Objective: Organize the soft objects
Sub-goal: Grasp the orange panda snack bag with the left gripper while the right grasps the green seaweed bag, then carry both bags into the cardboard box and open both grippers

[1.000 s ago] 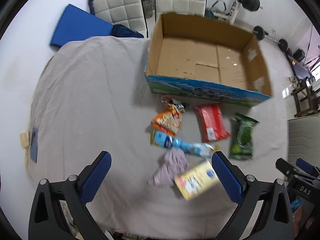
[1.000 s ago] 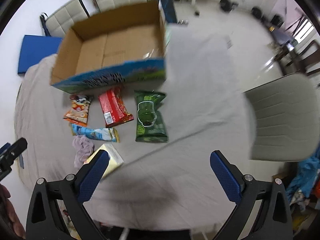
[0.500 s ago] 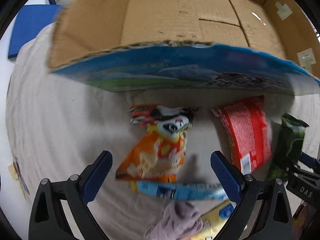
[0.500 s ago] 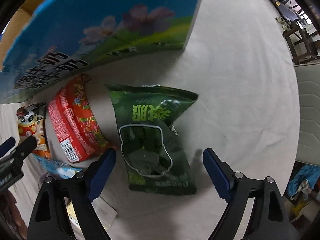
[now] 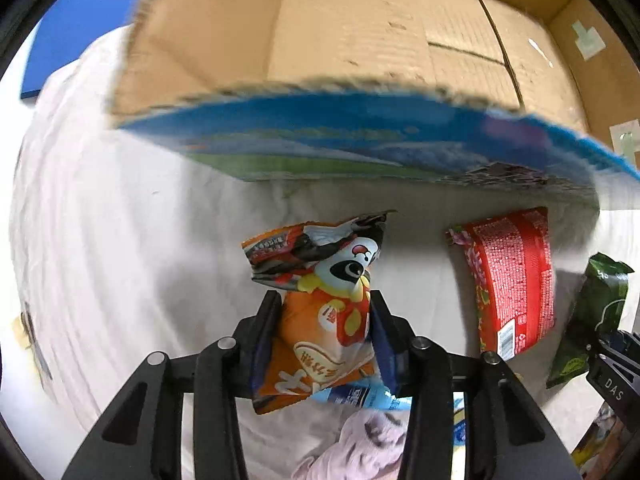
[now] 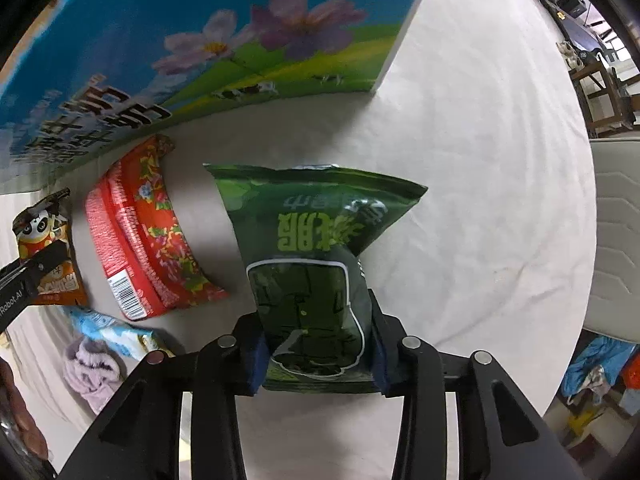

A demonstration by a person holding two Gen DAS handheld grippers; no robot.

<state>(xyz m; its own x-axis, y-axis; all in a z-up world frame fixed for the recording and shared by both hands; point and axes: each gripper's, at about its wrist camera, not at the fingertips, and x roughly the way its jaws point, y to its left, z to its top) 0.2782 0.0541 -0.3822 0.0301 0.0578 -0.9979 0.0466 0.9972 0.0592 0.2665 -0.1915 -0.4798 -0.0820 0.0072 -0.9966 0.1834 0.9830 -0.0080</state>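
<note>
In front of the cardboard box (image 5: pixel 360 40), the left gripper (image 5: pixel 322 340) pinched the orange panda snack bag (image 5: pixel 320 320), while the right gripper (image 6: pixel 316 344) clamped the green bag (image 6: pixel 312 264) nearer the box's right corner. Both bags looked crushable, so gentle pressure and a lift clear of the box's front wall seemed wise.

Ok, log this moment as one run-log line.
left gripper: shut on orange panda bag | right gripper: shut on green bag | cardboard box: empty
</note>
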